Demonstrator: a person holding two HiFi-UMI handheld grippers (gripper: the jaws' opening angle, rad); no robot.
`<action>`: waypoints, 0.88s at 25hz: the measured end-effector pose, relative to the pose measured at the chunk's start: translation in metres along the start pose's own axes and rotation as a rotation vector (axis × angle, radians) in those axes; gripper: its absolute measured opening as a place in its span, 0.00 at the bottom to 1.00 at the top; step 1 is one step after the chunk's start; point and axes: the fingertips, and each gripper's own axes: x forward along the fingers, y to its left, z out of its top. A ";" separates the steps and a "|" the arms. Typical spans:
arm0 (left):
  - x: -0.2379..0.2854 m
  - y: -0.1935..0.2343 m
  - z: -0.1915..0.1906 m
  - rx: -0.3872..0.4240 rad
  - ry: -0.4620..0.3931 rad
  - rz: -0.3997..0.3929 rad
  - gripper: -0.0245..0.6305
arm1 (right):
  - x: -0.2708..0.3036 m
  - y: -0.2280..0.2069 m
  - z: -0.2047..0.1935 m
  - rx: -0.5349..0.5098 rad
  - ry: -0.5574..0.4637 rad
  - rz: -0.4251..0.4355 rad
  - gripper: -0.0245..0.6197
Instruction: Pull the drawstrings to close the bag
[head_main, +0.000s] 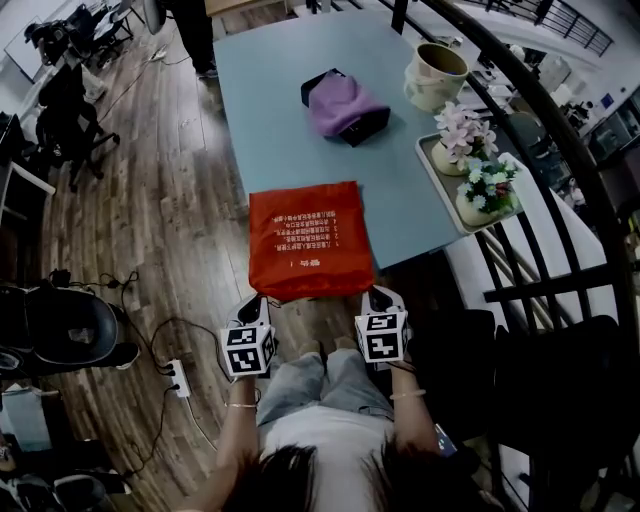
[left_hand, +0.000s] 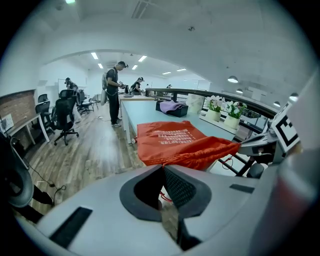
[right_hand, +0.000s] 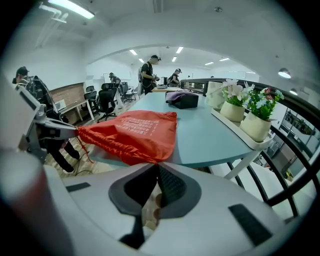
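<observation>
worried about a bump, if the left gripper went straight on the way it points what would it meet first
Most likely the red bag: its gathered edge overhangs the table right ahead of the left gripper, whose shut jaws pinch the drawstring.

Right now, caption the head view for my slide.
Left gripper and right gripper grip the red bag's gathered mouth at the table's near edge.

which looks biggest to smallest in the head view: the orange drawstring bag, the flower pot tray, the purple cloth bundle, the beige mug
1. orange drawstring bag, clearly largest
2. flower pot tray
3. purple cloth bundle
4. beige mug

The last two look close in size, and both sit farther from the camera, so their order is unsure.
</observation>
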 end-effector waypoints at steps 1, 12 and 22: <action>-0.001 0.000 0.001 0.000 -0.003 -0.001 0.06 | -0.002 0.000 0.000 0.005 0.003 -0.003 0.08; -0.003 0.007 0.016 -0.008 -0.033 0.000 0.06 | -0.013 -0.008 0.019 0.001 -0.035 -0.035 0.08; 0.001 0.010 0.020 -0.036 -0.033 0.007 0.06 | -0.014 -0.025 0.020 0.053 -0.052 -0.072 0.08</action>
